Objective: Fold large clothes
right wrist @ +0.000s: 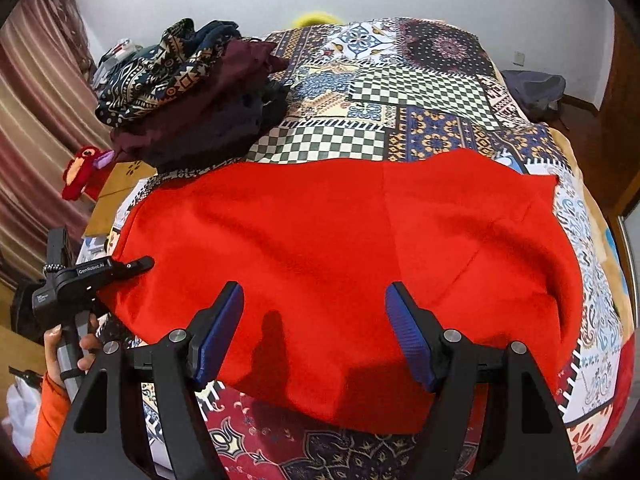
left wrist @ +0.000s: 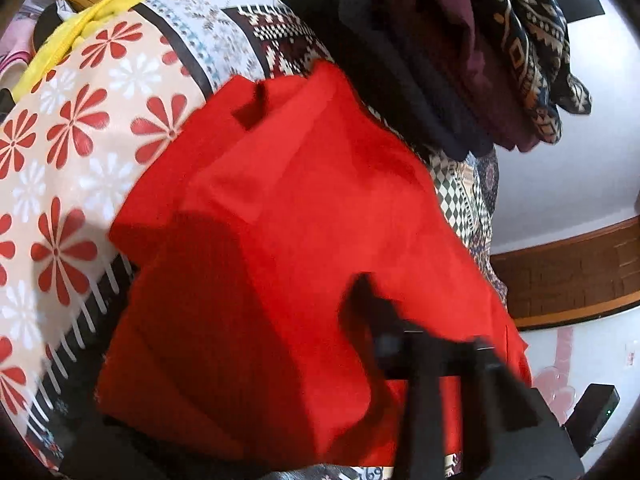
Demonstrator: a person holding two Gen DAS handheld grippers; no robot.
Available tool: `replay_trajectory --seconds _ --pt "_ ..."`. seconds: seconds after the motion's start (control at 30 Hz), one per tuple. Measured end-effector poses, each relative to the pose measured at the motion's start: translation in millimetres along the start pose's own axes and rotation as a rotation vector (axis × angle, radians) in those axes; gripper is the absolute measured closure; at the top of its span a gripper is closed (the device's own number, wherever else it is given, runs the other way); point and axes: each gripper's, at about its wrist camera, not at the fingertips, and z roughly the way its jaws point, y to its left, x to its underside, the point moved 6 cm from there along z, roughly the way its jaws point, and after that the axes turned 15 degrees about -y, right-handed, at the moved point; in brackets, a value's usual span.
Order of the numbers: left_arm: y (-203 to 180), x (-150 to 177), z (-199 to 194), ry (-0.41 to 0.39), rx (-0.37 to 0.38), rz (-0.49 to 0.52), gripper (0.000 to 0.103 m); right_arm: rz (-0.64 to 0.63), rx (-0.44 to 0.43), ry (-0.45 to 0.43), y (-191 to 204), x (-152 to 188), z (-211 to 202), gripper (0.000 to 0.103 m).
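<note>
Two grippers: I see my right gripper [right wrist: 314, 332] released, blue pads apart above the near hem.
Left gripper [right wrist: 138, 265]: clenched on the cloth's left edge.
Red fabric garment [right wrist: 340, 240]: spread flat on the patchwork bedspread [right wrist: 420, 92].
Dark folded clothes pile [right wrist: 192, 96]: far left, behind it.

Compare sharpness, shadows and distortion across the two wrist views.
Left wrist view: motion-blurred, worst on the left claw and the red cloth garment; a dark shadow lies on the cloth. Right wrist view: sharp; the right claw casts crisp shadows on the garment. Both show fisheye bending and dark corners.
</note>
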Motion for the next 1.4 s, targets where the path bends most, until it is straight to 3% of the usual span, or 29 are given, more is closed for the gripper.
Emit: replay_trajectory --seconds 0.13,0.33,0.57,0.7,0.83,0.93,1.13,1.3,1.4 --pt "-5.6 -12.3 -13.0 -0.034 0.037 0.008 0.094 -0.098 -0.010 -0.018 18.4 -12.0 2.6 0.033" --pt "-37.6 -37.0 -69.1 -0.187 0.074 0.157 0.097 -0.122 -0.052 0.013 48.4 -18.5 25.1 0.033" --pt "-76.5 -57.8 -140.4 -0.366 0.090 0.305 0.098 -0.131 -0.200 0.215 94.8 30.2 75.6 0.033" --pt "-101.6 -55.4 -150.4 -0.374 0.122 0.362 0.098 -0.163 -0.228 0.213 100.0 38.6 76.5 0.030" --pt "-134.9 -42.8 -141.4 -0.370 0.131 0.433 0.098 -0.080 -0.270 0.183 78.6 20.7 54.3 0.030" --pt "-171.3 -28.4 -125.6 -0.344 0.167 0.480 0.098 -0.032 -0.223 0.099 48.3 -0.4 32.2 0.030" --pt "-249.4 23.3 -67.7 -0.232 0.230 0.604 0.098 0.059 -0.004 -0.062 -50.3 -27.3 -21.6 0.030" --pt "-282.0 94.8 7.2 0.002 0.239 0.698 0.098 0.140 0.100 -0.092 -103.1 -24.8 -45.6 0.030" --pt "-271.8 147.4 50.4 0.225 0.203 0.763 0.091 0.173 0.126 -0.089 -117.6 -18.2 -54.3 0.030"
